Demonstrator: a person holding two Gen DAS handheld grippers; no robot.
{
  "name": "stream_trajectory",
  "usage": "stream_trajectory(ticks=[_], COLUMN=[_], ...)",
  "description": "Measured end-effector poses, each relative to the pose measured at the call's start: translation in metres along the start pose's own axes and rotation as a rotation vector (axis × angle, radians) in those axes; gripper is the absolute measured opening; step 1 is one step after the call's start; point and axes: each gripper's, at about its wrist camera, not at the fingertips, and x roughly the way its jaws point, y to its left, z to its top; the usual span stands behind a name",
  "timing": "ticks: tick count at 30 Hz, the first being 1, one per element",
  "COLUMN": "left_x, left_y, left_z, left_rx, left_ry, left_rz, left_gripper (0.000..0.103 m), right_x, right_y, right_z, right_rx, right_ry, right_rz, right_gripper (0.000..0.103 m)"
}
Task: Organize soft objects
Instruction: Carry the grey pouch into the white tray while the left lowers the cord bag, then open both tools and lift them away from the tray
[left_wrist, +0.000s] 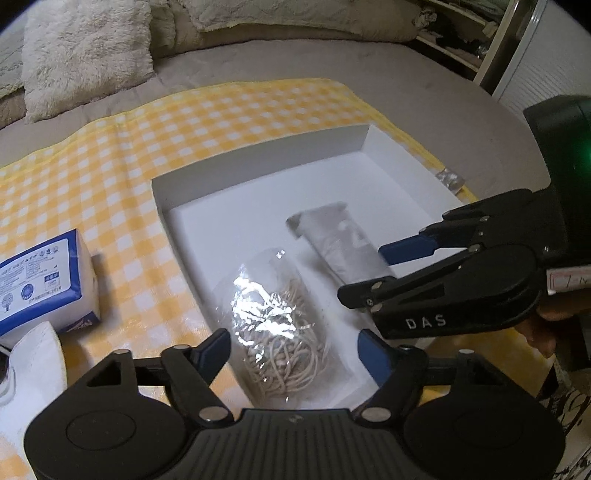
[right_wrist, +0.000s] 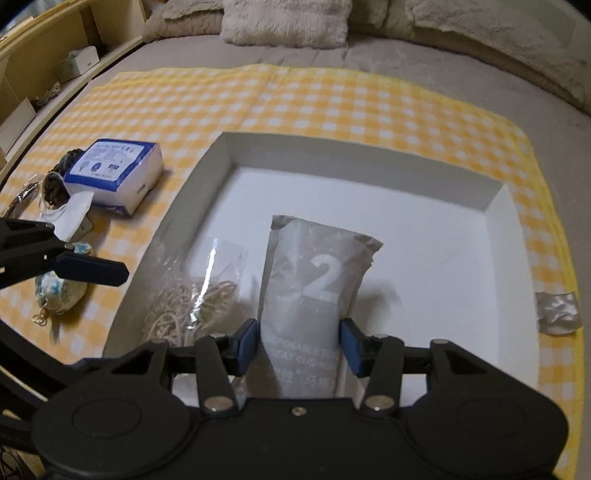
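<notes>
Grey packet (right_wrist: 314, 295) — between parted, down-tilted right hand-held gripper (right_wrist: 298, 341) pads.

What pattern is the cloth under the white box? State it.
Yellow-and-white checks on the cloth; clearest in the right wrist view, around the white box.

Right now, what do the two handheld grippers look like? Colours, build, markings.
Both match: matte black plastic linkage bodies with silver pivot rivets, round embossed discs on each side and blue finger pads. The left gripper shows a ribbed centre plate. The right gripper carries white "DAS" lettering on one arm, a handwritten white label, and a dark housing behind it with a green glow, seen in the left wrist view. No cables or sleeves visible.
</notes>
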Motion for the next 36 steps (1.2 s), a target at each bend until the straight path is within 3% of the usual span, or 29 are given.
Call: stream_trajectory(ticks=[5, 14, 36], left_x=[0.000, -0.017, -0.082], left_y=[0.001, 0.002, -0.004], left_z=[-0.004, -0.006, -0.031], left_rx=[0.003, -0.033, -0.102], left_ry=[0.021, -0.019, -0.167], left_rz=[0.032, 0.051, 0.109], left_gripper=[0.072, 0.072, 0.074], right_x=[-0.001, -0.022, -0.115], right_y=[0.001, -0.008, -0.002], right_z=[0.001, -0.006, -0.054], right_rx=[0.022, 0.080, 0.117], right_ry=[0.007, -0.016, -0.222], right_rz=[0.010, 0.018, 0.024], right_gripper=[0.062, 0.062, 0.068])
